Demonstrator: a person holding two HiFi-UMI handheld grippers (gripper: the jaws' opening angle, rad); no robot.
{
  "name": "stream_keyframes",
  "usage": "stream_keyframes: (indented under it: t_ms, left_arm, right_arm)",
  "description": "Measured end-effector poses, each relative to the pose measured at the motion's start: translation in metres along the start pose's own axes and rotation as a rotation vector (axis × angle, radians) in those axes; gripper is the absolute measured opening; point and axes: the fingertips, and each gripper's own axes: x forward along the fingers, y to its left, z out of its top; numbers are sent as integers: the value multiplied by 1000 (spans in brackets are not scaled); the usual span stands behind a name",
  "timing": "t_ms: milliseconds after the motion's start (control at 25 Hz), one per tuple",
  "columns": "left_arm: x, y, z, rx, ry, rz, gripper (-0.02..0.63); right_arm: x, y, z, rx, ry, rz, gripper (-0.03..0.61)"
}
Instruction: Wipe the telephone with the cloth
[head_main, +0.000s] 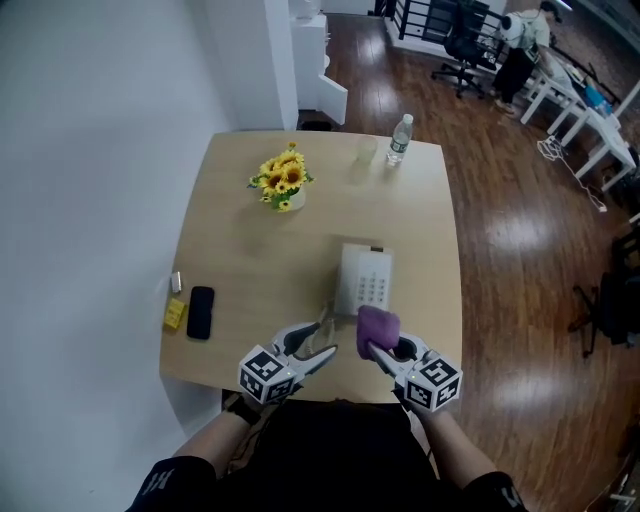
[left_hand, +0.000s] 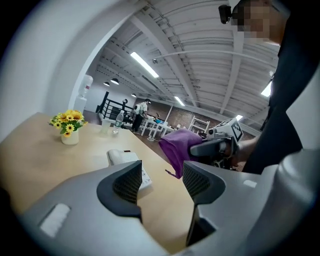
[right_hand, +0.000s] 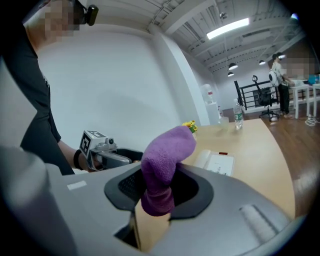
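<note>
Right gripper (right_hand: 159, 189) is clamped on a fuzzy purple cloth (right_hand: 162, 165), which is bunched and sticks up out of the jaws, probably so a soft wad leads for wiping. Left gripper (left_hand: 162, 177) has its jaws moderately apart with nothing between them. It's held low by the near table edge beside the right one, likely free to steady things. The white desk telephone with keypad (head_main: 364, 280) lies flat on the light wooden table (head_main: 240, 250), just beyond the cloth; contact doesn't look made yet. Also on the table: a small pot of yellow flowers (head_main: 283, 180), a clear plastic water bottle (head_main: 399, 138), and a black smartphone (head_main: 201, 312) near the left edge. White wall on the left, dark wood floor (head_main: 520, 260), office desks far right.
</note>
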Motion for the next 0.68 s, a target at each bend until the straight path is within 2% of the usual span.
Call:
stream_keyframes:
  t_ms: [120,480,680]
  left_arm:
    - [-11,-4,-5,22,4,-28,245]
    - [-30,-29,12,35,-93,45,247]
    - [-31,-57,6,-62,-151,70,207]
  right_arm:
    - [-1,16,-10,24,7,11,130]
    - [-28,46,-24,-17,26,68,130]
    - [-66,51,-31,-28,16,63,130]
